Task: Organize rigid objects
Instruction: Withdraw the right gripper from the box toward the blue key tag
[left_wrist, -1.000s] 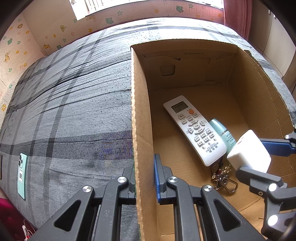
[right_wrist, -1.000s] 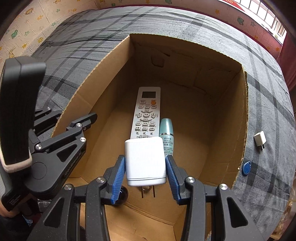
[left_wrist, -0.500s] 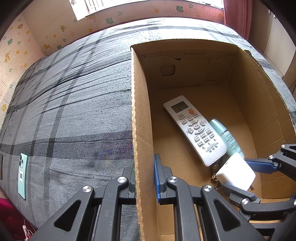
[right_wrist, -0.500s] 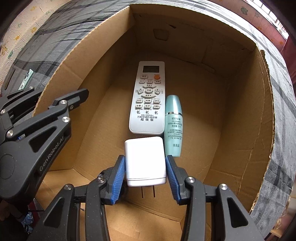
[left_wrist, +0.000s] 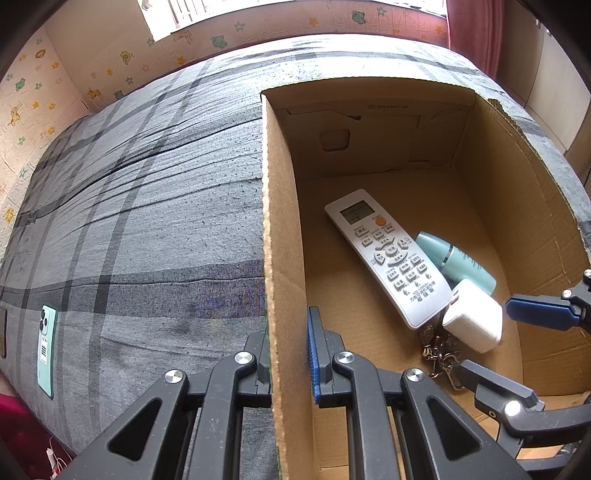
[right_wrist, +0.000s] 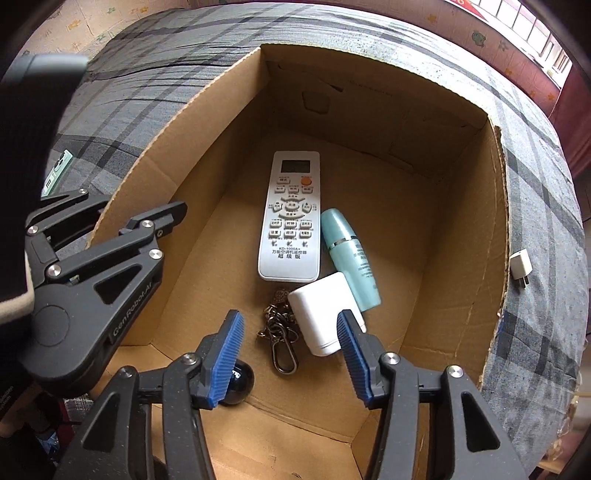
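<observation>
Grey plaid bed (left_wrist: 147, 221) carries an open cardboard box (right_wrist: 461, 206); inside lie a remote (right_wrist: 291, 218), teal bottle (right_wrist: 349, 254), keyring (right_wrist: 279, 332) and white charger (right_wrist: 321, 314). Left claw (left_wrist: 288, 354) is clenched on the box's left wall. Right claw (right_wrist: 290, 358), jaws just opening, has released the charger, which lies on the box floor near the remote.
</observation>
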